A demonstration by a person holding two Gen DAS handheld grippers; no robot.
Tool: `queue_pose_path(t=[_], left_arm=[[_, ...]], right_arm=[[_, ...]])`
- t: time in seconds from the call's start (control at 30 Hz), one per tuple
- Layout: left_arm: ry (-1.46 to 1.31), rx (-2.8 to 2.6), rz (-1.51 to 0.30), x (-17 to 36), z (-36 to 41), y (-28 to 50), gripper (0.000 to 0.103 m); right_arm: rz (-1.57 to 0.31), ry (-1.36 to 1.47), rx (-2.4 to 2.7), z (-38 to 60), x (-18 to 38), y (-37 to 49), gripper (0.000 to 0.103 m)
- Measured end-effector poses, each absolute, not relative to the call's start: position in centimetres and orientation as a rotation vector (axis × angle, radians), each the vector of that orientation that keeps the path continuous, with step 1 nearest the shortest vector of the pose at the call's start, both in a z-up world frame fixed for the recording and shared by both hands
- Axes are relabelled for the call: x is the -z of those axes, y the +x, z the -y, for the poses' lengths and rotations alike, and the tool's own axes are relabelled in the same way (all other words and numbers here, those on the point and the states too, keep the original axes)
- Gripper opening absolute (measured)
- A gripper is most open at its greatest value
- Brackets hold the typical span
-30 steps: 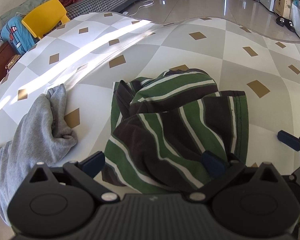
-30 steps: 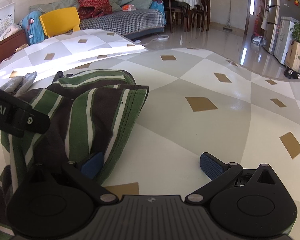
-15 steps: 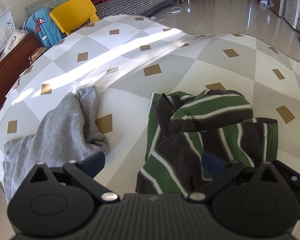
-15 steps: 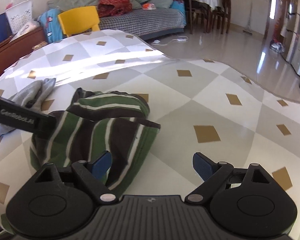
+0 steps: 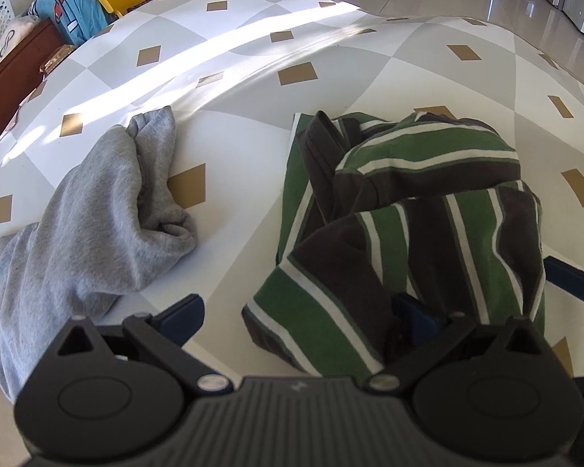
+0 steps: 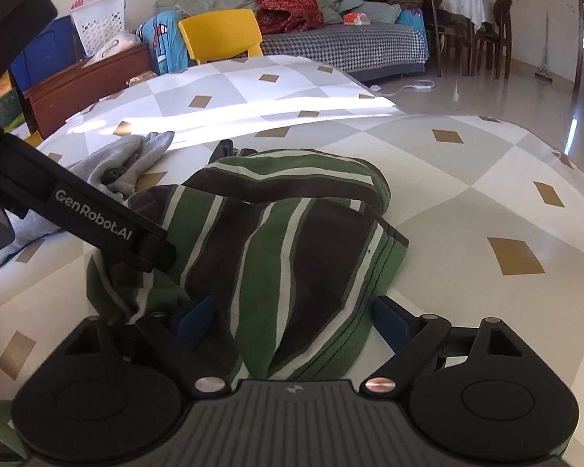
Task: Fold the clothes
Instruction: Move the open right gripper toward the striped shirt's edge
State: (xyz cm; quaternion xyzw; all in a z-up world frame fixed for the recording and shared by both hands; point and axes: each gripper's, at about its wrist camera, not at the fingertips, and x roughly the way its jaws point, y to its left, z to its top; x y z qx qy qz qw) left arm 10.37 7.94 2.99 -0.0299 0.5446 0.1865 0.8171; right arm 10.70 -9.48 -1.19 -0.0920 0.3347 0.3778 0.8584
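The striped garment [image 5: 416, 210], green, dark brown and white, lies crumpled in a heap on the counter [image 5: 253, 89], near me and slightly right of centre in the left wrist view. Its upper layer is folded over on itself; a dark collar-like edge sticks up at the far left of the heap.

My left hand-held gripper [image 5: 298, 313] stands wide. Its left pad is over bare counter, clear of cloth; its right pad is buried in the near edge of the striped garment, so the near left corner of the heap lies between the jaws. The pads do not press on it.

My right hand-held gripper [image 6: 292, 317] is also wide, its jaws having just been narrowing slightly from full spread. The near right hem of the striped garment lies between them; the left pad is tucked against the cloth, the right pad sits just beside the hem. No grip closed.

In the right wrist view the arm of my left hand-held gripper crosses in from the left and ends on the garment's left side.

The grey sweatshirt [image 5: 93, 214] lies bunched to the left of the striped garment, apart from it, with bare counter between.

Beyond the counter's far edge: a yellow chair [image 6: 222, 35], a sofa with a checked cover [image 6: 350, 44], a white basket [image 6: 99, 25] far left.
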Motion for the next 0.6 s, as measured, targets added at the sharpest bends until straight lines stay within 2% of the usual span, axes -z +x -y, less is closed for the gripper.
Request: queue_pose_path(t=[0.2,0.6], left_arm=[[-0.046,-0.385,-1.150,-2.2,-6.8,11.5,0.103],[-0.031,-0.398,-1.139,-2.4,-6.3,11.4,0.103]], right_arm=[[-0.661,-0.184,-0.840,9.5,1.8,11.4,0.102],[-0.665,-0.173,-0.847,9.5,1.8,11.3,0.103]])
